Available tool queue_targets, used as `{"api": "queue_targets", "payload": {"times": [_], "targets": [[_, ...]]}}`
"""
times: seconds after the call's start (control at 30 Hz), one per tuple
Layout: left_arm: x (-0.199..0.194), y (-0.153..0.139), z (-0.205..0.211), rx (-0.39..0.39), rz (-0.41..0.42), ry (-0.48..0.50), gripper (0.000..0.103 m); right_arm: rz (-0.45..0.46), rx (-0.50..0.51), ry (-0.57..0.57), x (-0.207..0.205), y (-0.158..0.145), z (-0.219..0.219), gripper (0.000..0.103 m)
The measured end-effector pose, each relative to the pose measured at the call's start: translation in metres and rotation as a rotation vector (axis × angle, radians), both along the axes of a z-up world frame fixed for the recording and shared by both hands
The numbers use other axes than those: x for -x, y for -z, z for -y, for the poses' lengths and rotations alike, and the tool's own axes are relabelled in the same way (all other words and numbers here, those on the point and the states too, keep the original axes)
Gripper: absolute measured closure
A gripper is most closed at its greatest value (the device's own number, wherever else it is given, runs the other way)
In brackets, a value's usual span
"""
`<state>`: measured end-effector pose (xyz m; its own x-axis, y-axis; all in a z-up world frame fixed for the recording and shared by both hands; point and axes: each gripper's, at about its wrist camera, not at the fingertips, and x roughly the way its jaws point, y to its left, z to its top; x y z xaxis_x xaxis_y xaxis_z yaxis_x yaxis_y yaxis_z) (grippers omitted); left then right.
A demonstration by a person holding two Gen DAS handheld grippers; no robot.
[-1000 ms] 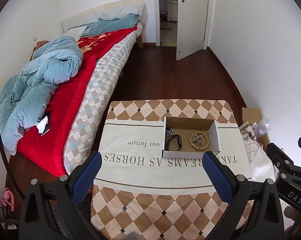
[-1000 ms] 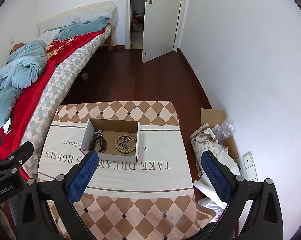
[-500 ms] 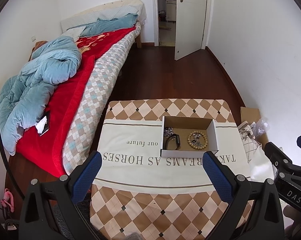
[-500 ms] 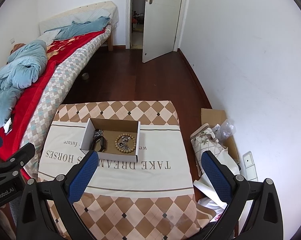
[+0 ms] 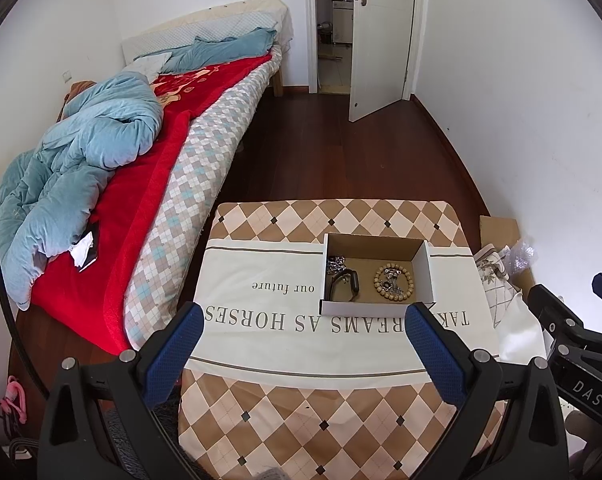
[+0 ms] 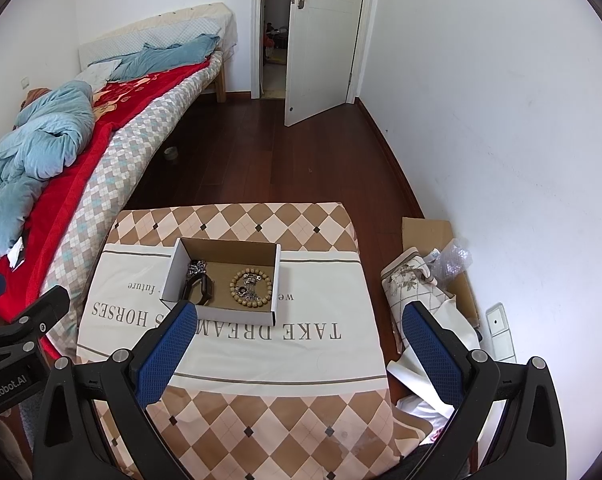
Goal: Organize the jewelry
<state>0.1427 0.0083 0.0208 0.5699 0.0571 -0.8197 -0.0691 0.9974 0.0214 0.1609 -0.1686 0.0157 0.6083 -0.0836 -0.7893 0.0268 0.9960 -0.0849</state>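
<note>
My left tongs sit at the bottom of the left wrist view, spread wide w/ nothing between the blue pads. My right tongs are the same in the right wrist view: wide apart, nothing gripped. Both hang above the near part of the tabletop, which wears a checked brown & cream cloth w/ a white band of printed lettering across the middle.

The cardboard box stands on that white band, centre-right in the left view and centre-left in the right view, open at the top. The jewelry is all inside it. A bead bracelet lies in the right half of the box floor, w/ a small metal piece inside its ring; can't tell what that piece is. A black band lies in the left half, next to the left wall. A silvery chain is bunched behind the band, in the far left corner. In the right view the same three show: beads, band, chain.

My right tongs' black frame pokes in at the right edge of the left view, beside the tabletop.

Bed w/ red blanket & blue quilt runs along the left of the frame; white door ajar at the top centre; bags and flat cardboard on the floor right of the tabletop
</note>
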Motion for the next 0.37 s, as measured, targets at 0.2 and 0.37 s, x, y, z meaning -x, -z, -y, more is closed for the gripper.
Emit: {"api": "queue_targets", "payload": {"times": [0.2,0.37], "targets": [[-0.0005,0.0003,0.0005,0.009,-0.003,-0.003,0.0,0.001,0.001,-0.001,0.0003,-0.0014,0.0012,0.0],[-0.0011,-0.0021,-0.0004,0.023,0.003,-0.019,0.0,0.001,0.0,-0.001,0.0002,-0.0026,0.001,0.0]]}}
